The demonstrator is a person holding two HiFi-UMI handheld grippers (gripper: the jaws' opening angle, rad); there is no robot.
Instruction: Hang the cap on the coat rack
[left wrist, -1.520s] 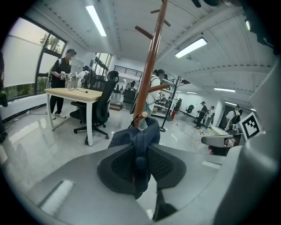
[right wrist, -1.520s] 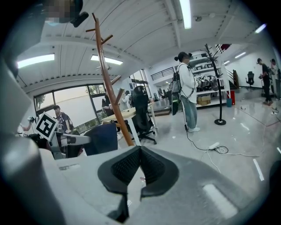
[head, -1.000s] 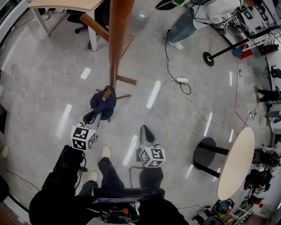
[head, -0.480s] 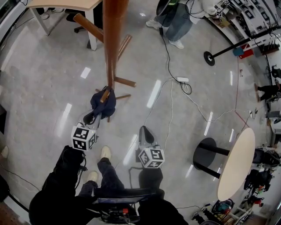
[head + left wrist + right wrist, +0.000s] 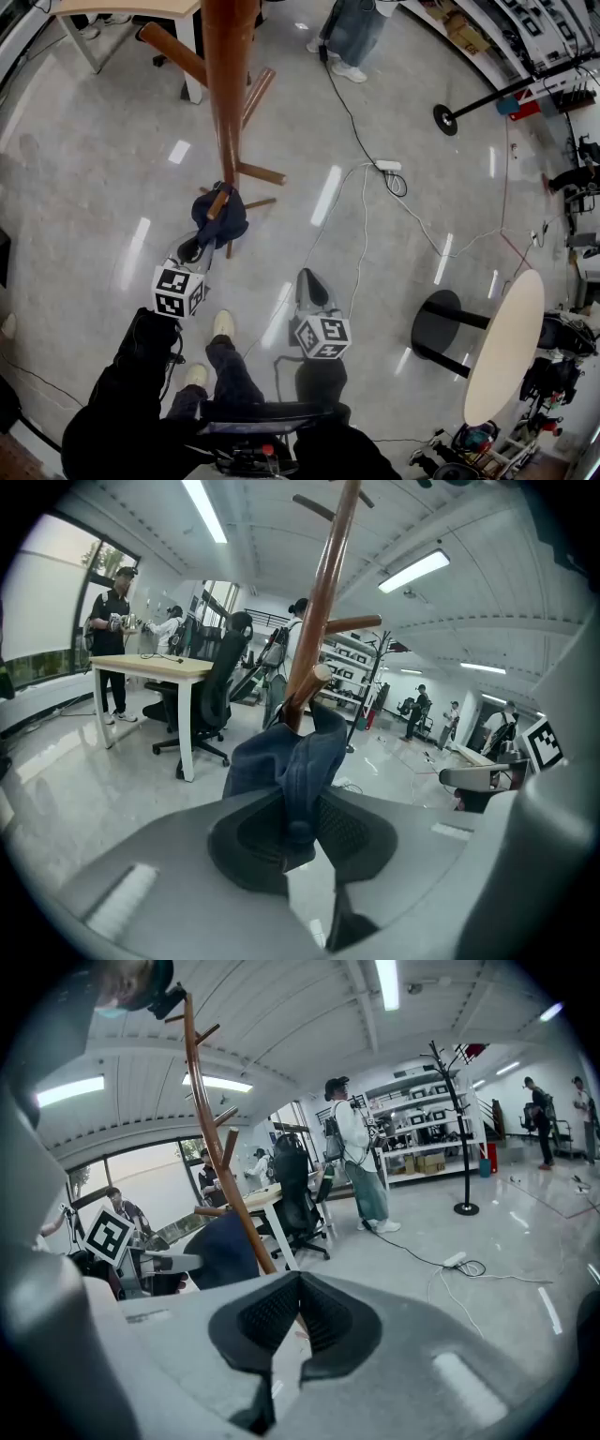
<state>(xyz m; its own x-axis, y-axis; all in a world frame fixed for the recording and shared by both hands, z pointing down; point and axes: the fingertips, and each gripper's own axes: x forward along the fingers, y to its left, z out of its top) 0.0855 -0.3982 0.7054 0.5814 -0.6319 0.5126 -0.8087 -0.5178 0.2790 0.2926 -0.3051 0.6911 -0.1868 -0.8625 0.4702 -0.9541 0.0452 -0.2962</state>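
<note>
Closest in, the head view shows a dark sleeve stretched forward to the left gripper, which tilts slightly down. The right gripper is held beside it and apart, aimed over the glossy floor. Both cubes carry black-and-white square markers, and no other print is legible.

Only the left gripper view shows the grip. Its jaws pinch a fold of the blue denim cap. The right gripper view shows its own jaws pressed together with nothing between them.

Just past the left jaws, the cap is draped over a low slanted peg, whose pale end pokes out above the cloth. The peg belongs to the brown coat rack.

Farther off, the gripper views show a desk, an office chair and standing people. The head view alone shows a round table.
</note>
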